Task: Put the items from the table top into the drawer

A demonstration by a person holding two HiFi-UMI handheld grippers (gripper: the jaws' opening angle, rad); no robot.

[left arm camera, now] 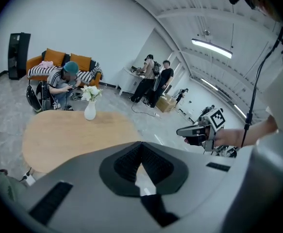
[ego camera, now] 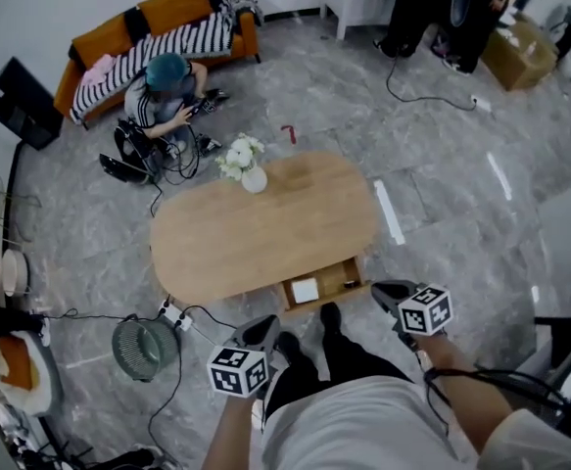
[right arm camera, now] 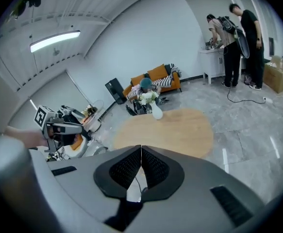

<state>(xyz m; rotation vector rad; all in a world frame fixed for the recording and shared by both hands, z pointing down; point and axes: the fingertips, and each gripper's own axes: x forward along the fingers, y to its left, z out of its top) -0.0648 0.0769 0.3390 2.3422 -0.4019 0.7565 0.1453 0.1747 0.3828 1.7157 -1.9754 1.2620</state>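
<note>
Starting with the grey plastic left gripper [left arm camera: 141,148]: black ribbed jaws pressed together, nothing pinched in between. Same deal with the grey plastic right gripper [right arm camera: 141,152], jaws together and empty too. Holding both out just off the near long edge of the light oval wooden table [ego camera: 256,233], one to each side of the shallow wooden drawer [ego camera: 330,277] pulled out from under that edge, both tilted down toward the table and not touching it. Guessing closed and empty simply for lack of anything to carry right now. Inside the drawer, can spot a flat white square item [ego camera: 306,290] lying toward the end nearer the left gripper, so already put away by the look of it. On the table top itself, only seeing a small round white vase with white flowers [ego camera: 254,178] close to the far edge, probably decor and not meant to go in, though can't say for sure. Drawer open, likely waiting for a push shut or for that vase. Past the table's far side, a seated person [ego camera: 167,91] on the grey marble floor [ego camera: 442,194] in front of an orange sofa with a striped throw [ego camera: 167,13], nothing to do with the job.
</note>
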